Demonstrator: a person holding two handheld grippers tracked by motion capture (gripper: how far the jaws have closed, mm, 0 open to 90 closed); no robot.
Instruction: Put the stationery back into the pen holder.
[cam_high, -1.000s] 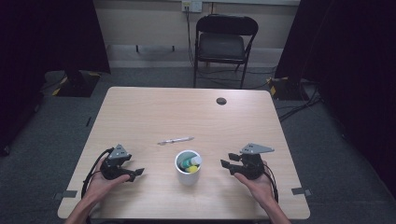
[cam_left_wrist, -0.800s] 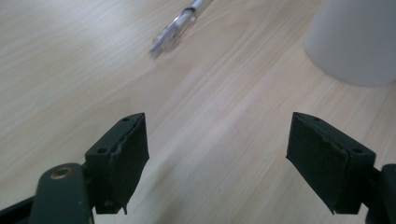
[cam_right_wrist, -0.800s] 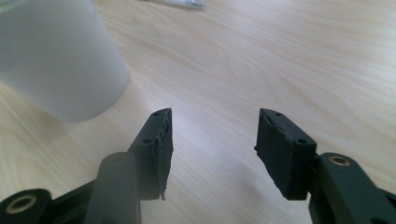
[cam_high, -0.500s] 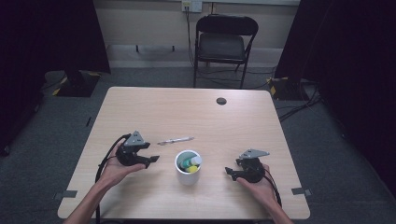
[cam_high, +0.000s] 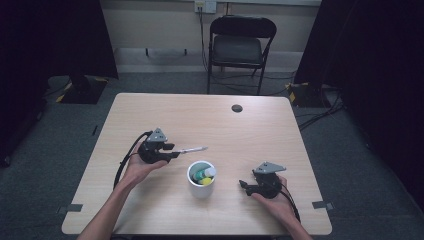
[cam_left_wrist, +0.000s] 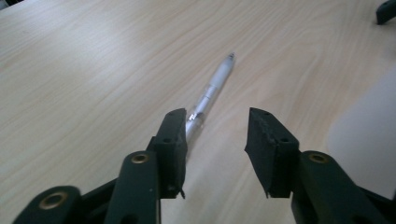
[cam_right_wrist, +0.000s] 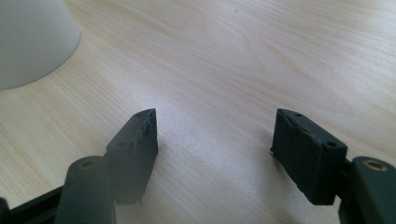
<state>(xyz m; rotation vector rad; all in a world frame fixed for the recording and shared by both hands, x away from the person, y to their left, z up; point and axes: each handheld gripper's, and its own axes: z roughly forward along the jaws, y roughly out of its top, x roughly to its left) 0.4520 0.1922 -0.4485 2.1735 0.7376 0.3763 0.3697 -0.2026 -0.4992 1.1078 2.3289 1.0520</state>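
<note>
1. High view: left gripper (cam_high: 167, 151) sits at the near end of a clear pen (cam_high: 192, 149) lying flat on the wooden table (cam_high: 280, 135), just behind the white cup (cam_high: 201, 179).
2. Left gripper view: jaws apart; the pen's (cam_left_wrist: 208, 95) rear end is hidden behind one jaw.
3. Right gripper (cam_right_wrist: 215, 135): jaws wide apart over bare wood, cup (cam_right_wrist: 32, 39) cut off at the frame edge.
4. Cup contents hard to make out: something yellow and green.
</note>
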